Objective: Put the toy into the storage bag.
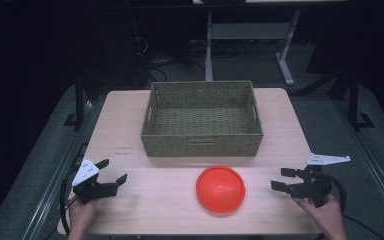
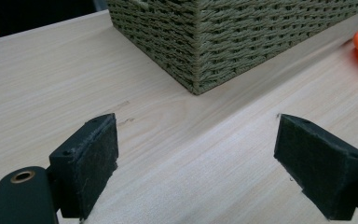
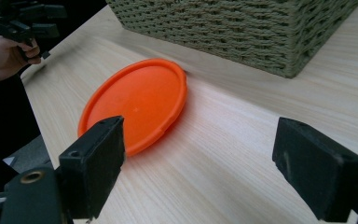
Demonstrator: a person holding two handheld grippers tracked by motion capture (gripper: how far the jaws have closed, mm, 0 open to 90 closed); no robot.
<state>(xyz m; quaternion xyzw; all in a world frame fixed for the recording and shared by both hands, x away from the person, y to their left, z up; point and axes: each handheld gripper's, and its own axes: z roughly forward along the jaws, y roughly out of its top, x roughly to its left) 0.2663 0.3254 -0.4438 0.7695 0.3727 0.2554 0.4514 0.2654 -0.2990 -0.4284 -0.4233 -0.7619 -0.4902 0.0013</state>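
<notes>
Orange disc: the round orange disc (image 1: 220, 188) lies flat on the desk (image 1: 130, 130), about midway along the near edge, just in front of the basket's front wall and apart from it. In the right gripper view the orange disc (image 3: 137, 105) has a raised rim and sits ahead and left of the jaws.

Basket: the woven basket (image 1: 202, 137) stands at the middle of the desk, toward the far edge, its opening up. In the left gripper view a front corner of the woven basket (image 2: 223, 42) rises ahead of the jaws.

Left hand-held gripper: the left hand-held gripper (image 1: 111, 172) is held by a hand (image 1: 81, 214) over the near left corner of the desk, pointing toward the middle. Its jaws stand wide apart with only bare desk between them, as the left gripper view shows. It is well apart from the disc.

Right hand-held gripper: the right hand-held gripper (image 1: 282, 179) is held by the other hand (image 1: 325, 215) near the near right corner, pointing left toward the disc. Its jaws stand wide, nothing between the pads. It is near the disc, not touching it.

Desk: pale wood grain, a few small dark marks left of the basket.
</notes>
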